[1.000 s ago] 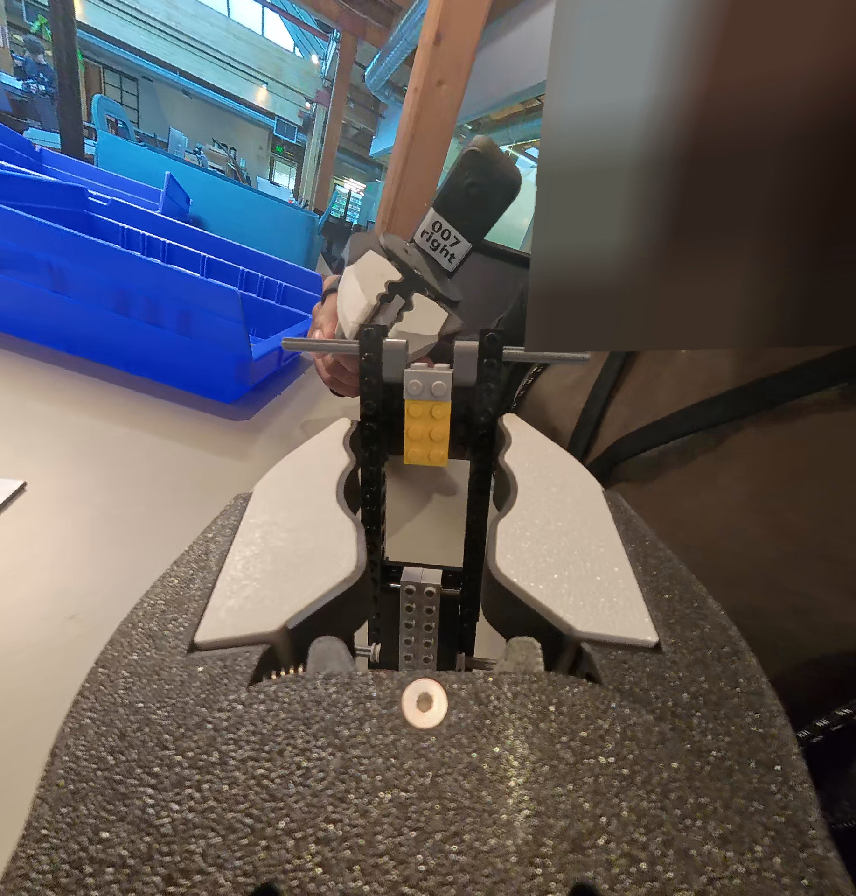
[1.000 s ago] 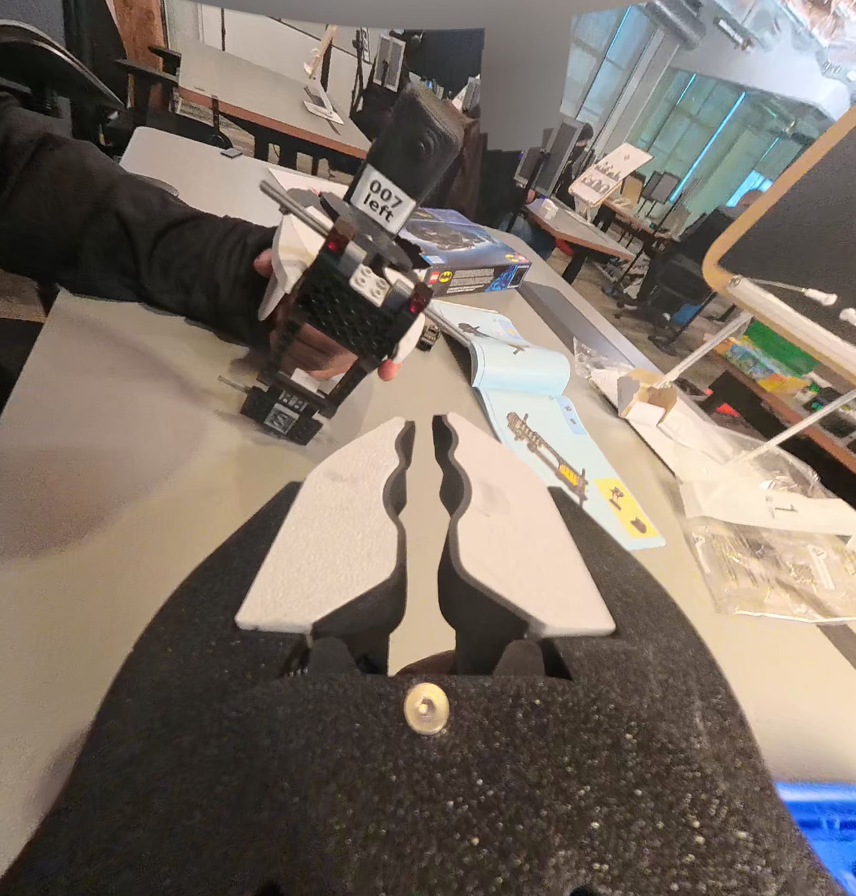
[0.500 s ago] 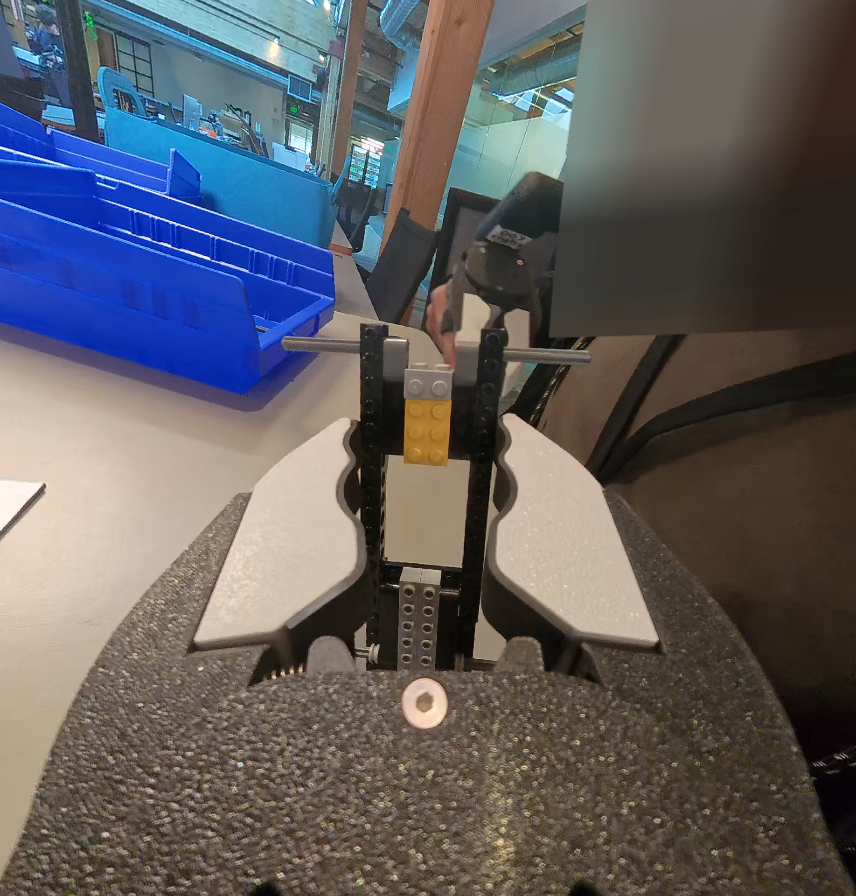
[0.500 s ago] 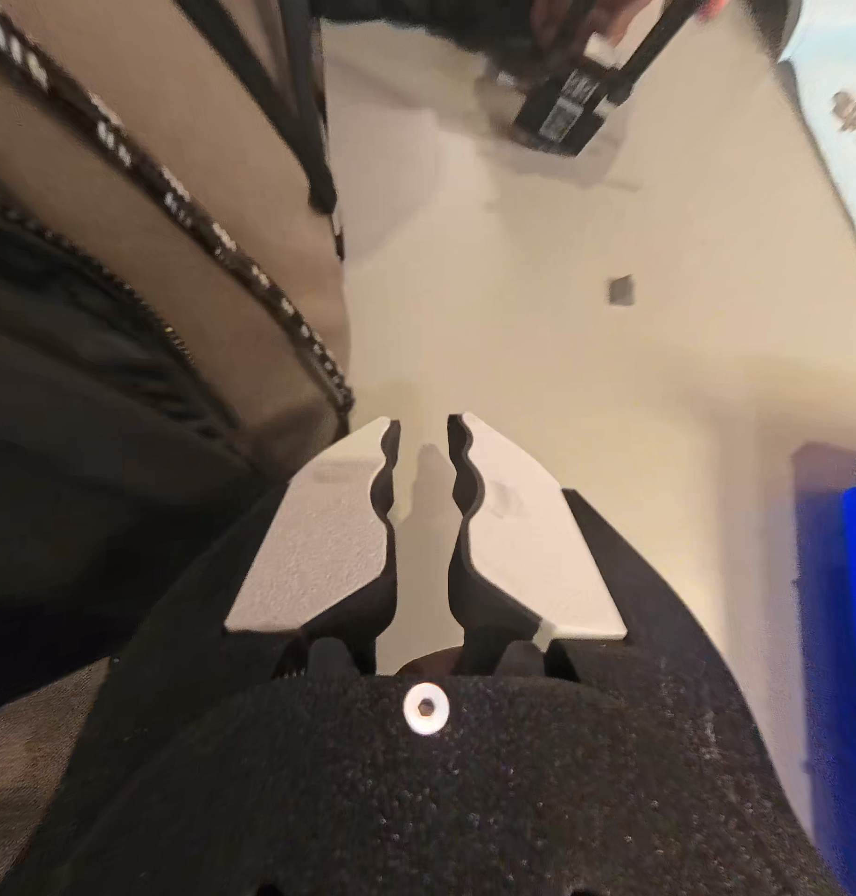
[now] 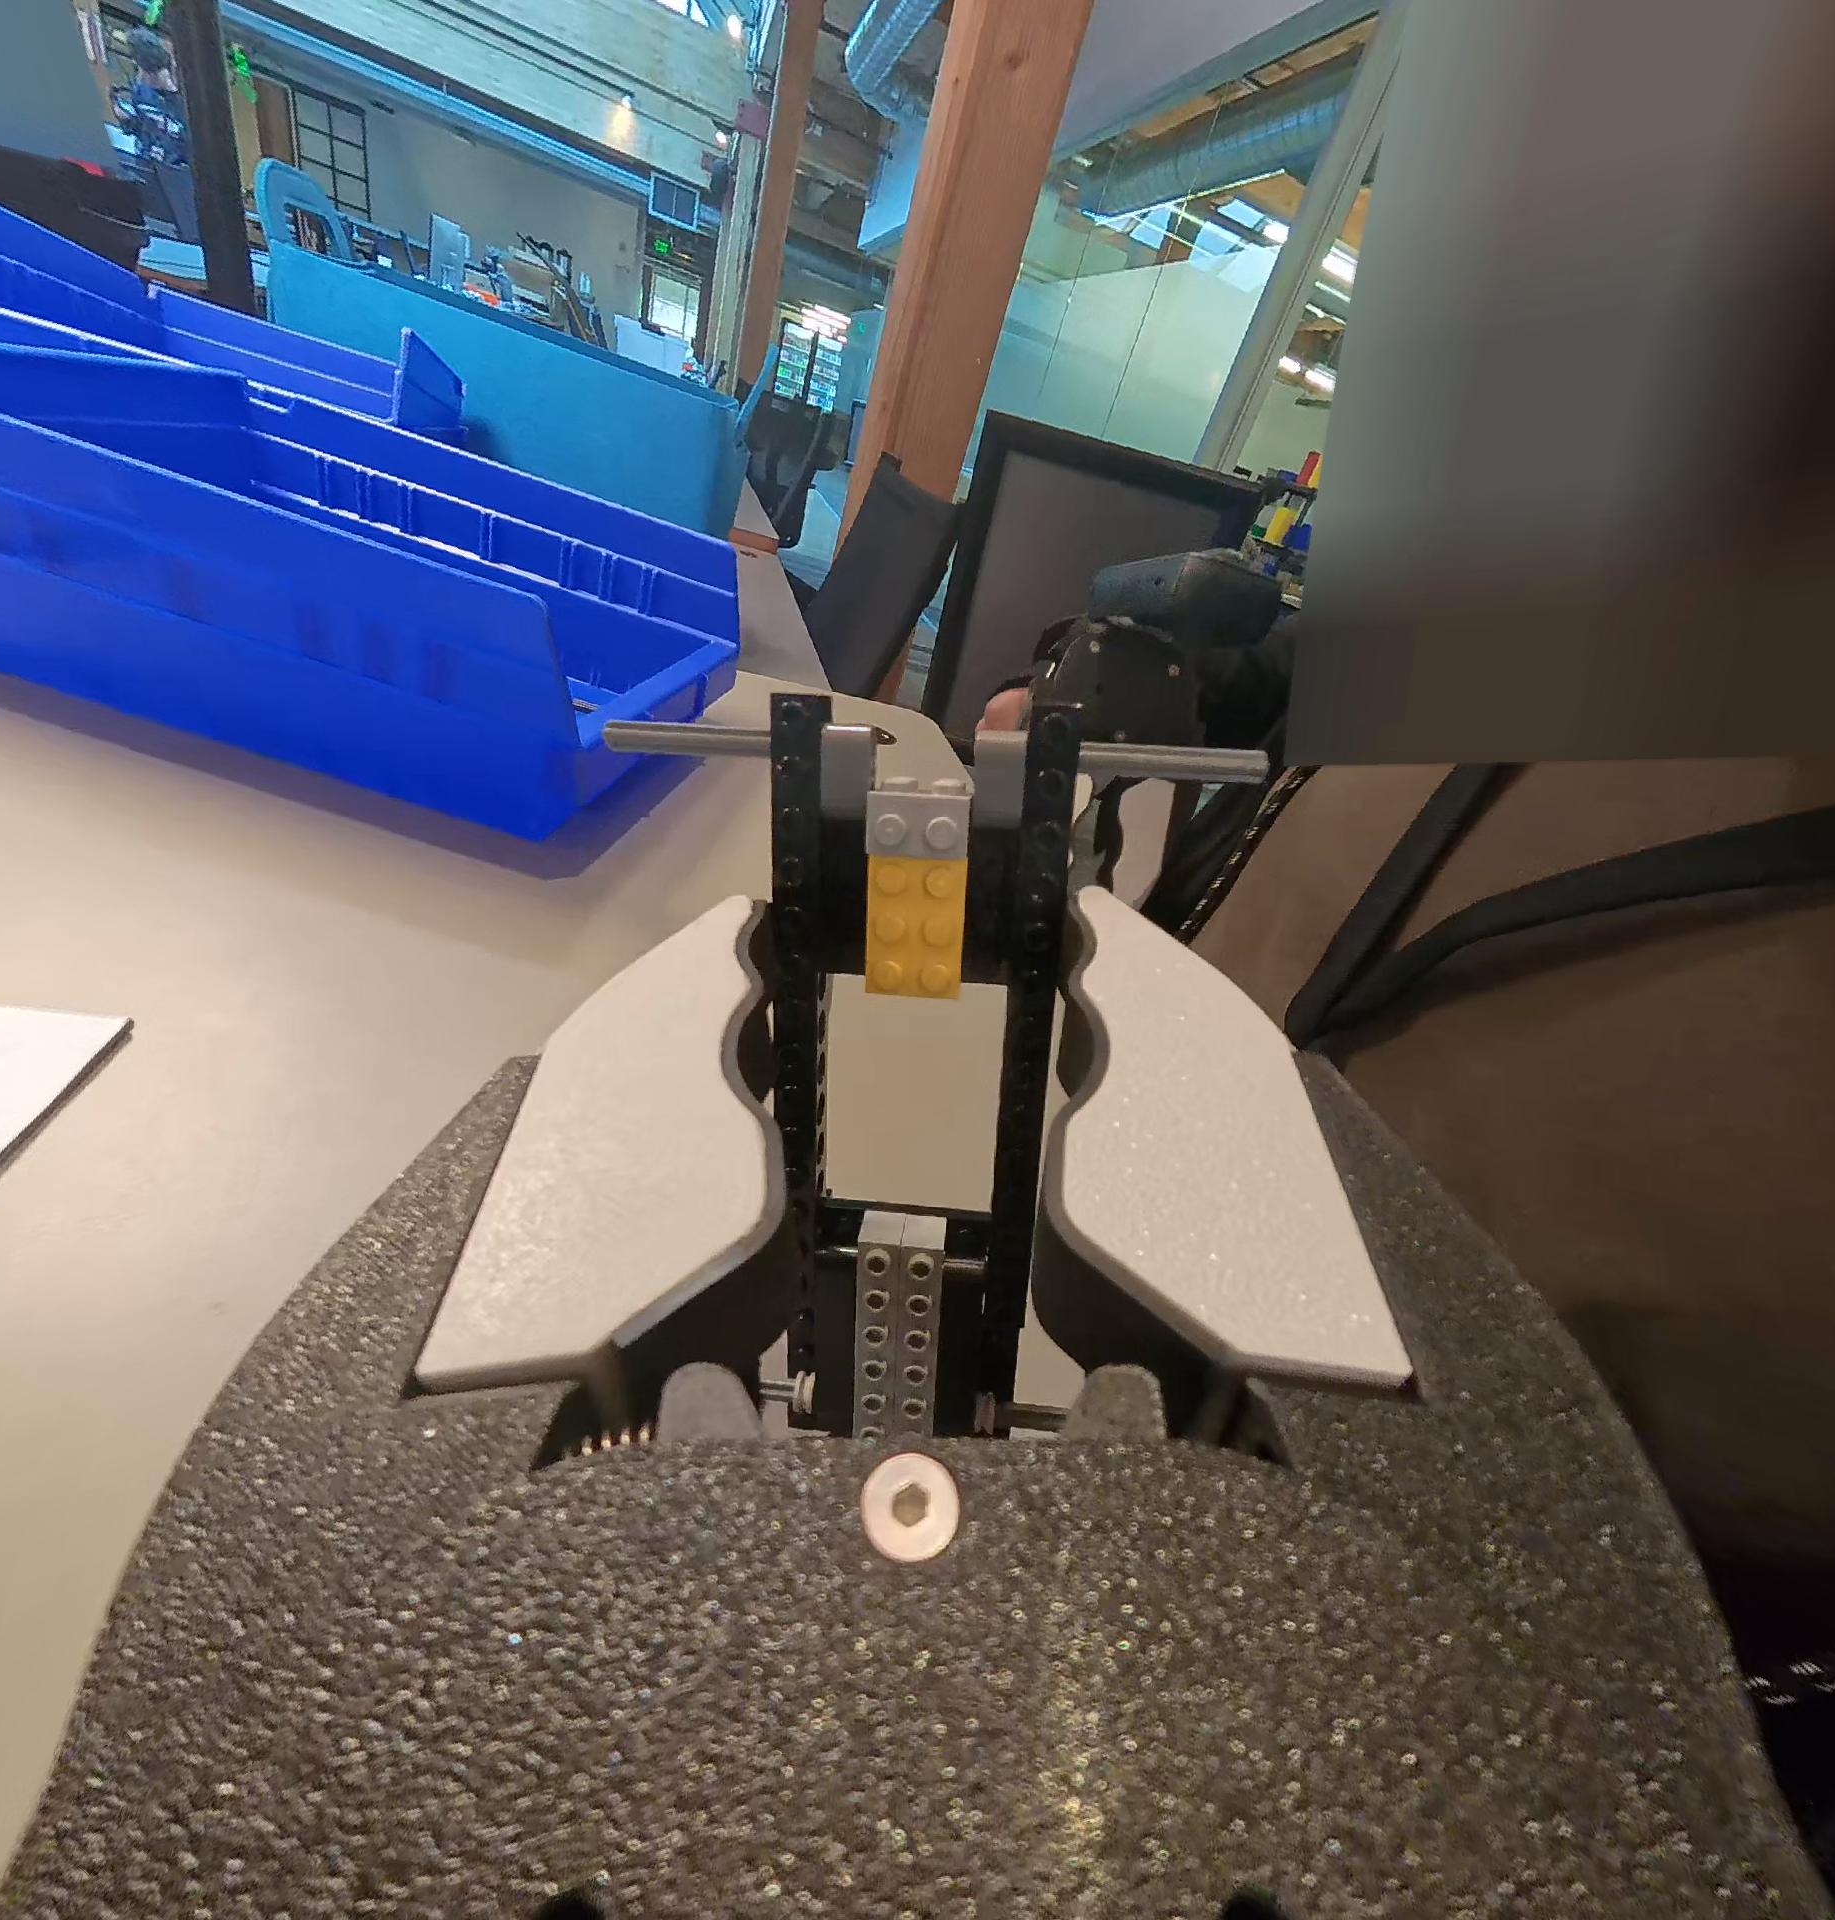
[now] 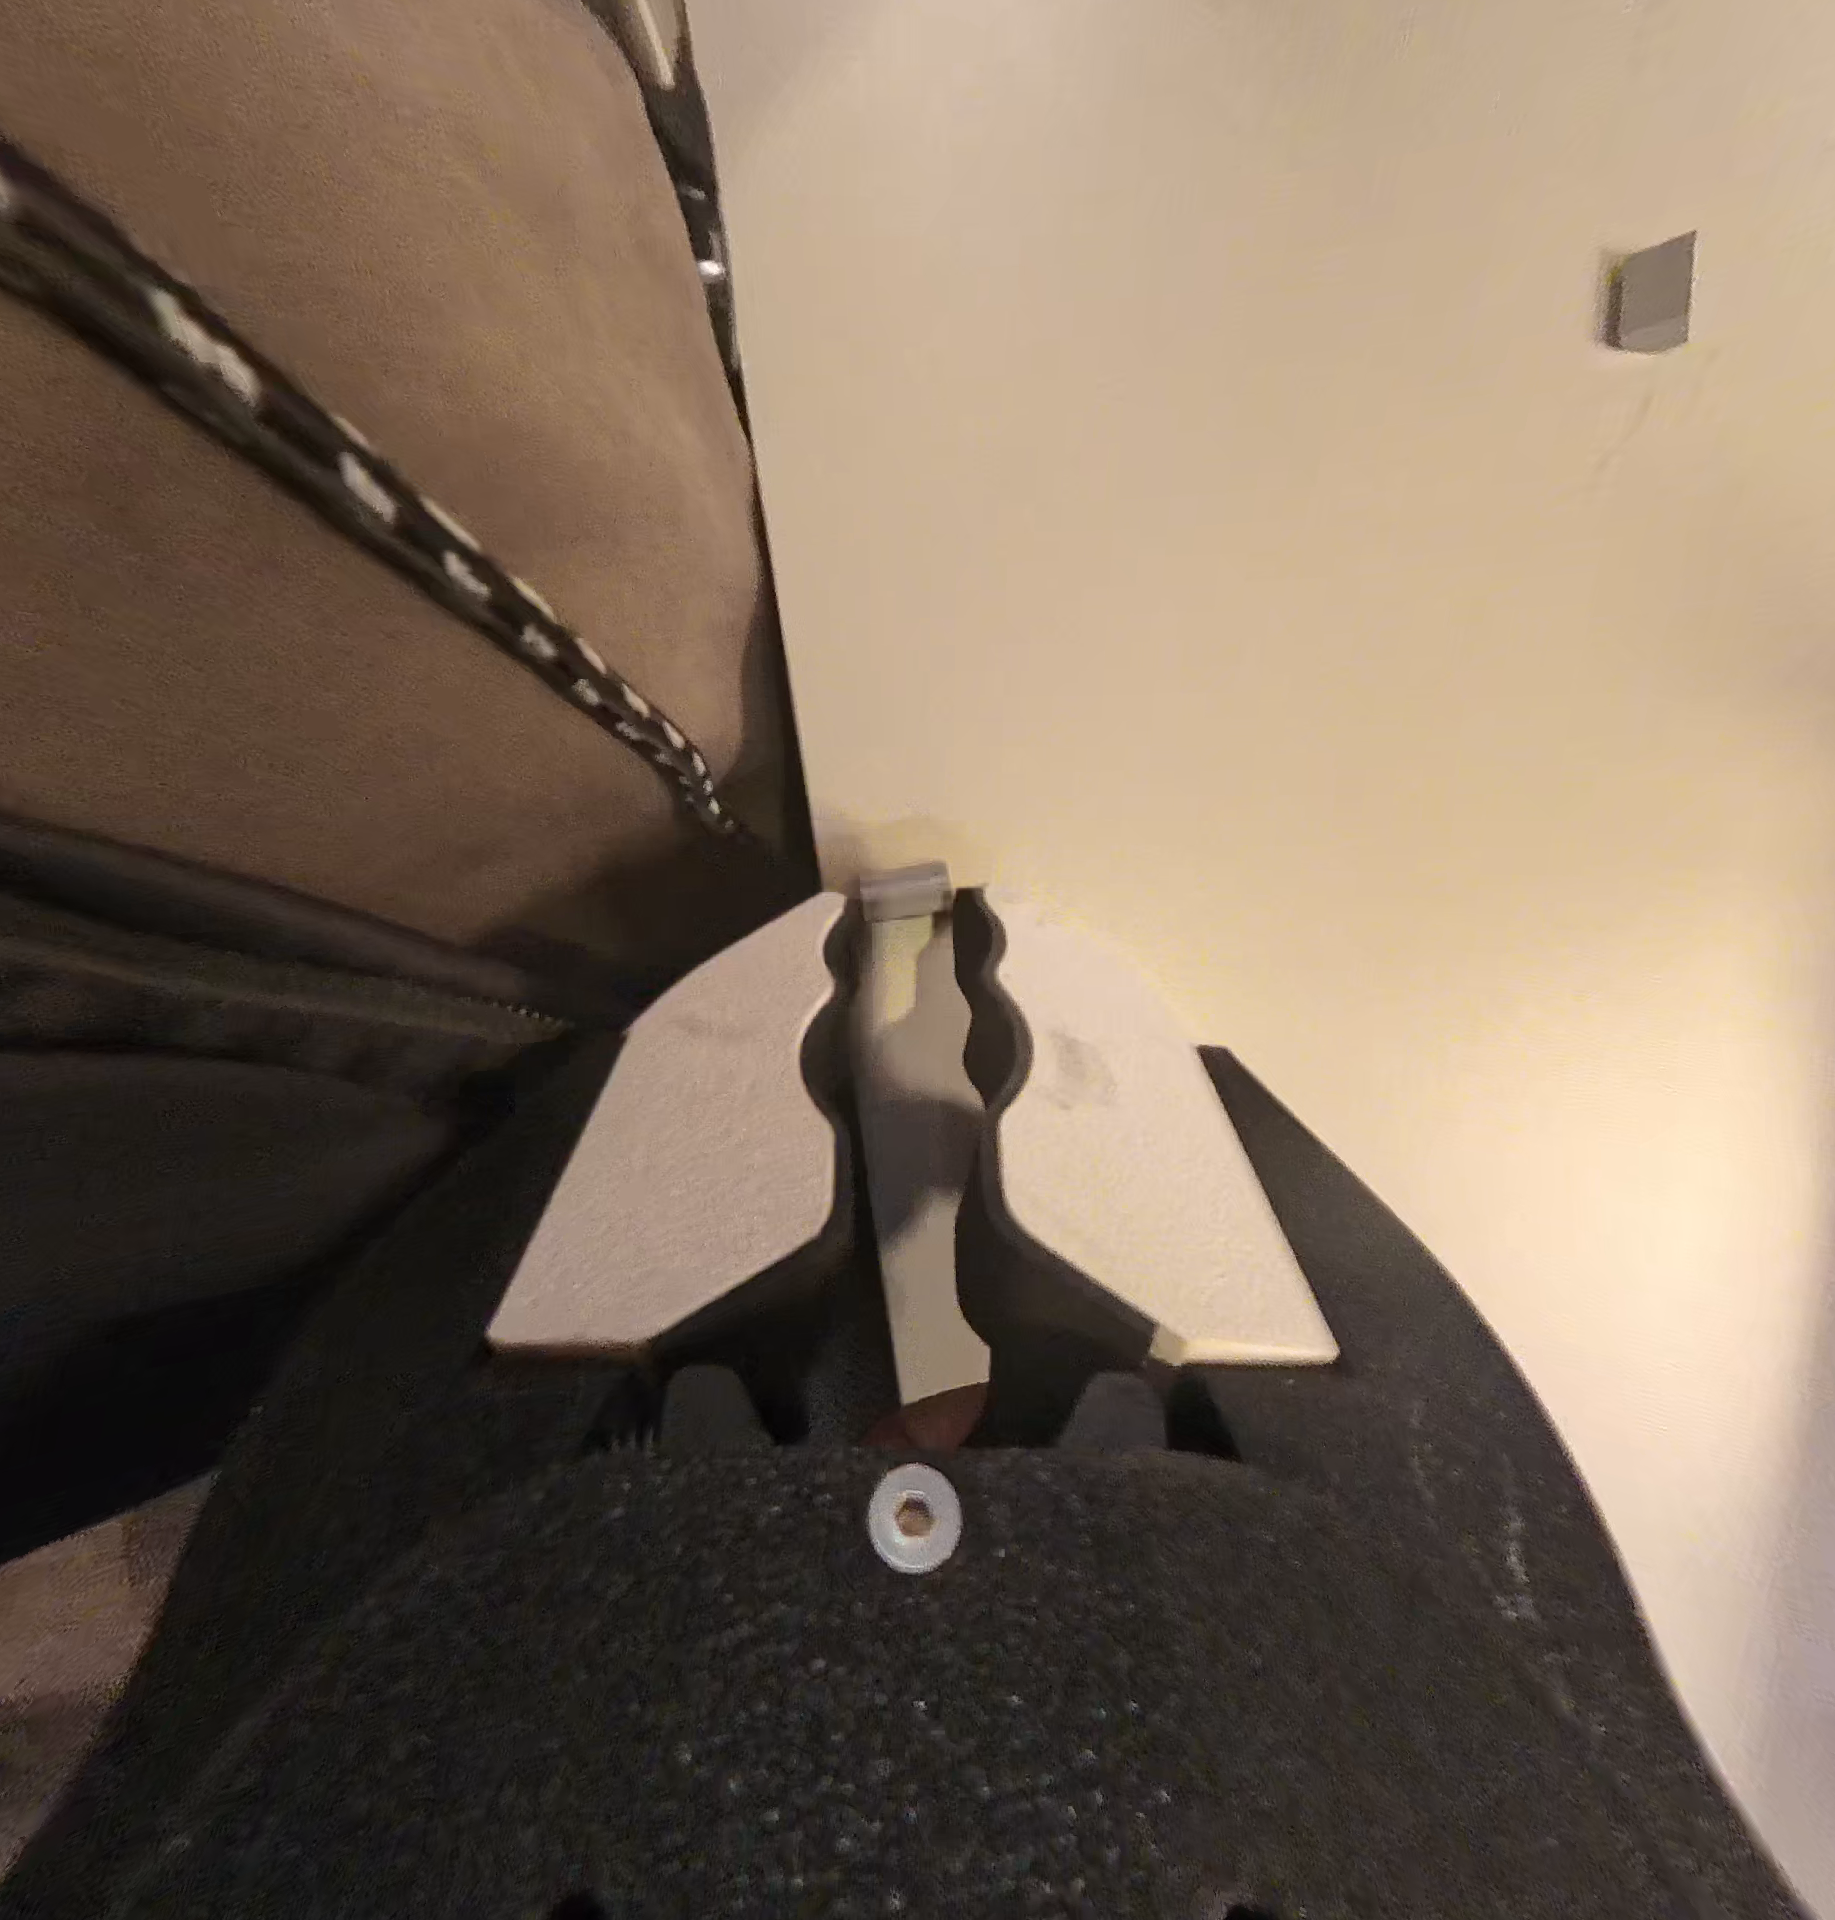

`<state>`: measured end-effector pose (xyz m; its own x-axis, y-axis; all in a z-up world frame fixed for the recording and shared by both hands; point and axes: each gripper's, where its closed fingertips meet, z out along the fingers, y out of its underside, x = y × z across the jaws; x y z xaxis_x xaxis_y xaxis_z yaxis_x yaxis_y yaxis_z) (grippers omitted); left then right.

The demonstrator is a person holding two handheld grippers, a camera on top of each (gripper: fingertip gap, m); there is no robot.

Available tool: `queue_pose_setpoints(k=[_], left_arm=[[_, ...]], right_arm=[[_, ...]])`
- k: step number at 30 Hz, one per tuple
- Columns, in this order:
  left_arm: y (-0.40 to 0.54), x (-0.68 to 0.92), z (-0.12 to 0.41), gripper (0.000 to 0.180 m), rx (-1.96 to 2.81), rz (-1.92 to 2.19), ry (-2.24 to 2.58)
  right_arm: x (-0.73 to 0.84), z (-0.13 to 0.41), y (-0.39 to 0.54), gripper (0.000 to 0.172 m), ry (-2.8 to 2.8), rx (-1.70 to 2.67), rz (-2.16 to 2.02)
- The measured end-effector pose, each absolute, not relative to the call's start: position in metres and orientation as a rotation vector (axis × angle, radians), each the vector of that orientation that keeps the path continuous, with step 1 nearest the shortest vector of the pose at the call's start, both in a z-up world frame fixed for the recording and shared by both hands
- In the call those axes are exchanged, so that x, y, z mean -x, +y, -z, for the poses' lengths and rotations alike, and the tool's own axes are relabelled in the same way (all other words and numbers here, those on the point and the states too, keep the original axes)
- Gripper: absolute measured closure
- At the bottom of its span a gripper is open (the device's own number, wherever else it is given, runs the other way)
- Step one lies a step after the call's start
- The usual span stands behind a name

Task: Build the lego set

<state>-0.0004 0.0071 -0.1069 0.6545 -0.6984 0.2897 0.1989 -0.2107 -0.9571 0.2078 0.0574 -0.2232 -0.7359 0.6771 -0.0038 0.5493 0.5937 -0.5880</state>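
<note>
Pale worktop [image 6: 1308, 623] underneath everything, with a row of blue bins [image 5: 321, 582] along its far left side in the left wrist view and a white sheet [image 5: 19, 1081] at the near left edge. Tan fabric with black straps [image 6: 321, 468] close along the worktop's edge, filling the left of the right wrist view.

Left claw [image 5: 918, 935] clamped on a black brick frame [image 5: 799, 987]: two studded black uprights pressed between the grey pads, held upright above the worktop. Across the frame's top, a grey axle [image 5: 674, 738] jutting out on both sides. Between the uprights, a yellow plate [image 5: 914, 925] with a small grey plate [image 5: 918, 826] just above it, and a grey holed block [image 5: 900, 1330] down near the claw's base.

Right claw [image 6: 902, 909] low at the worktop edge, narrowly parted, with a small grey piece [image 6: 900, 891] right at the fingertips; contact with the pads impossible to tell through the blur. Well apart, up right, a small grey square piece [image 6: 1648, 291] lying alone on the worktop.
</note>
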Motion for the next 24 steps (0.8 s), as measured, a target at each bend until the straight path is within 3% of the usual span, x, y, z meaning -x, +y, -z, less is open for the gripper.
queue_pose_setpoints(k=[16, 24], left_arm=[[0.009, 0.033, 0.104, 0.128, 1.592, 0.543, 0.397], [0.003, 0.060, 0.115, 0.128, 1.730, 0.360, 0.416]], right_arm=[[-0.050, 0.198, 0.037, 0.156, -2.471, 0.676, -0.876], [0.030, 0.212, 0.027, 0.155, -2.474, 0.795, -0.792]])
